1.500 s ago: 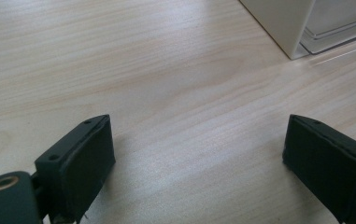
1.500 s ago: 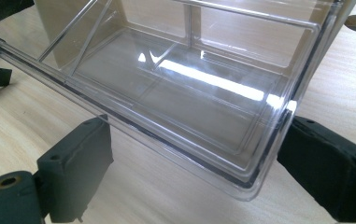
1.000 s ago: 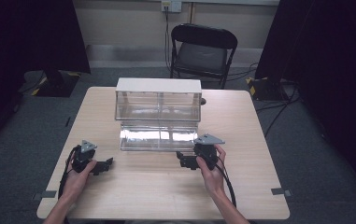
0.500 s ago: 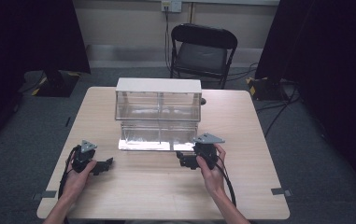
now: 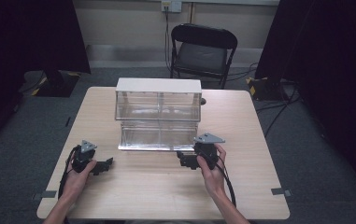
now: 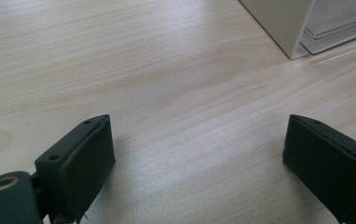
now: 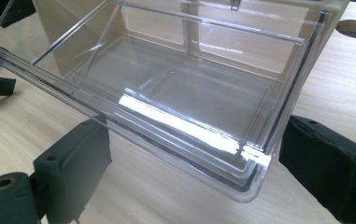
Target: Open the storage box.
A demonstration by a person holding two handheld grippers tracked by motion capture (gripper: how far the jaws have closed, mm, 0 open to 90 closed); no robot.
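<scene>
The clear plastic drawer (image 7: 175, 107) jutted from the white-topped cabinet (image 5: 158, 86); the right tongs (image 5: 188, 160), apart, straddled its near-right corner and wanted a square, gentle closing, while the left tongs (image 5: 102, 166) sat apart over bare worktop (image 6: 133, 70).

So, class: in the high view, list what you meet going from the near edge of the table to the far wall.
Person's forearms → black left gripper and black right gripper → clear plastic drawer unit with white top → black folding chair → wall socket.
</scene>
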